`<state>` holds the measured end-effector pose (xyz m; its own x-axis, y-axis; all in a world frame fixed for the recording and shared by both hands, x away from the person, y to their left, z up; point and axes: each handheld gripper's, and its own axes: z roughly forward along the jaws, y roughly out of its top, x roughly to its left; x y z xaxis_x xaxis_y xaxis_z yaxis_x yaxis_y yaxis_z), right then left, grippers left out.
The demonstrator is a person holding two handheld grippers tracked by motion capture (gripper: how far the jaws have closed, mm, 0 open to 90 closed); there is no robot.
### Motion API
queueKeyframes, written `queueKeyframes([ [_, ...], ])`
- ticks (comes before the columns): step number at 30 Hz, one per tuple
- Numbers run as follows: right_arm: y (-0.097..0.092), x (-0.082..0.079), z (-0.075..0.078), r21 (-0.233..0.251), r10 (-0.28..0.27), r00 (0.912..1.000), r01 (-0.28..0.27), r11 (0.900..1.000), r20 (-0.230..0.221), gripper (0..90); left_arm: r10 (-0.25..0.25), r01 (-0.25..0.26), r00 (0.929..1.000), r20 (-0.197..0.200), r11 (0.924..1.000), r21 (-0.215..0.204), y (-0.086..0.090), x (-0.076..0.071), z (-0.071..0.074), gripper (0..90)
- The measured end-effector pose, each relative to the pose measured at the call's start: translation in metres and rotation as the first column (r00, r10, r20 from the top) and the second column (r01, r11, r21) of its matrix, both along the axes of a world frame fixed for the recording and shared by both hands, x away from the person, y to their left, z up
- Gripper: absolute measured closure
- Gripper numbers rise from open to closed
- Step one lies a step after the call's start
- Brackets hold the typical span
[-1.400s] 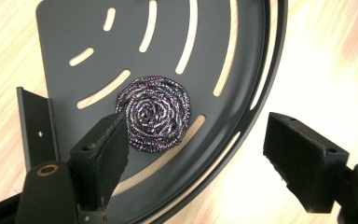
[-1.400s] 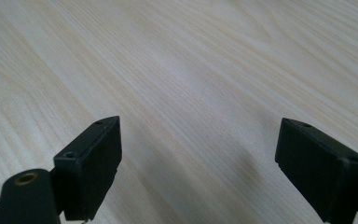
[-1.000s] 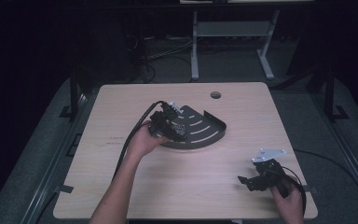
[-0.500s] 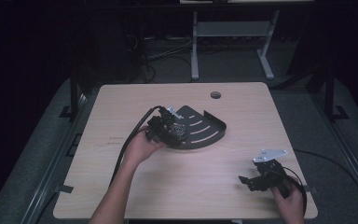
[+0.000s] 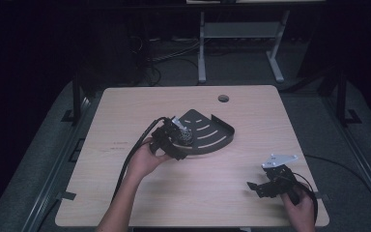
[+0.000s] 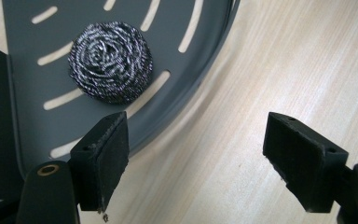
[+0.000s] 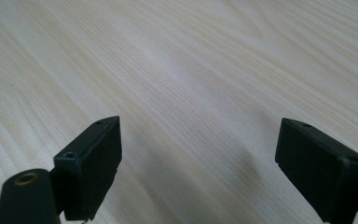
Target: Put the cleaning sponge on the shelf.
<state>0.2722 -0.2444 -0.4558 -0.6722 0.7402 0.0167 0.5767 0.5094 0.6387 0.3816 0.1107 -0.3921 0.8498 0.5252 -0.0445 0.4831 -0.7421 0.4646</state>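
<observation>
Left hand-held gripper (image 6: 196, 154) released, jaws apart at rim of slotted grey tray (image 6: 23, 70); steel wool scourer (image 6: 110, 61) inside. Right hand-held gripper (image 7: 198, 163) released above bare wooden surface (image 7: 191, 70).

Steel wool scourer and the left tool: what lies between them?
In the left gripper view, only slotted grey tray floor separates the steel wool scourer from the open left tool.

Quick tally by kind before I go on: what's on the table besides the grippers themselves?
Steel wool scourer: 1
Dark slotted corner tray: 1
Total: 2
</observation>
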Motion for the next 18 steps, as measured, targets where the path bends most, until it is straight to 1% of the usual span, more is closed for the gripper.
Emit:
queueKeyframes([
  [3,0.001,0.000,0.000,-0.005,0.002,1.0000,-0.002,1.0000,0.000,14.0,0.006,-0.006,1.0000,-0.003,0.9998,-0.018,0.003,-0.003,-0.002,21.9],
  [5,0.001,0.001,-0.001,-0.004,0.002,1.0000,-0.002,1.0000,-0.002,14.1,0.004,-0.004,1.0000,0.004,0.9999,-0.012,0.004,-0.006,-0.002,22.0],
  [7,0.002,0.001,-0.001,-0.003,0.004,1.0000,-0.004,1.0000,-0.002,14.0,0.001,-0.001,1.0000,-0.001,0.9999,-0.014,0.006,-0.008,-0.002,21.9],
  [9,0.002,0.001,-0.001,-0.002,0.002,1.0000,-0.002,1.0000,-0.003,14.0,0.002,-0.002,1.0000,0.009,0.9999,-0.013,0.007,-0.011,-0.001,21.9],
  [11,0.003,0.001,-0.001,-0.005,0.004,1.0000,-0.004,1.0000,-0.005,14.0,-0.002,0.002,1.0000,0.008,0.9999,-0.016,0.007,-0.014,-0.001,21.9],
  [12,0.003,0.001,-0.001,-0.005,0.004,1.0000,-0.004,1.0000,-0.004,14.0,-0.010,0.010,0.9999,0.012,0.9999,-0.011,0.007,-0.016,-0.001,21.9],
  [13,0.003,0.001,-0.001,-0.004,0.003,1.0000,-0.003,1.0000,-0.005,14.0,-0.006,0.006,0.9999,0.010,0.9998,-0.020,0.007,-0.017,-0.002,22.0],
  [15,0.003,0.001,-0.001,-0.005,0.004,1.0000,-0.005,1.0000,-0.006,14.1,-0.013,0.013,0.9999,0.005,0.9998,-0.013,0.007,-0.019,-0.002,21.9],
  [18,0.004,0.000,-0.001,-0.007,0.006,1.0000,-0.006,1.0000,-0.004,14.0,-0.008,0.008,1.0000,0.004,0.9999,-0.015,0.010,-0.023,-0.004,21.9],
])
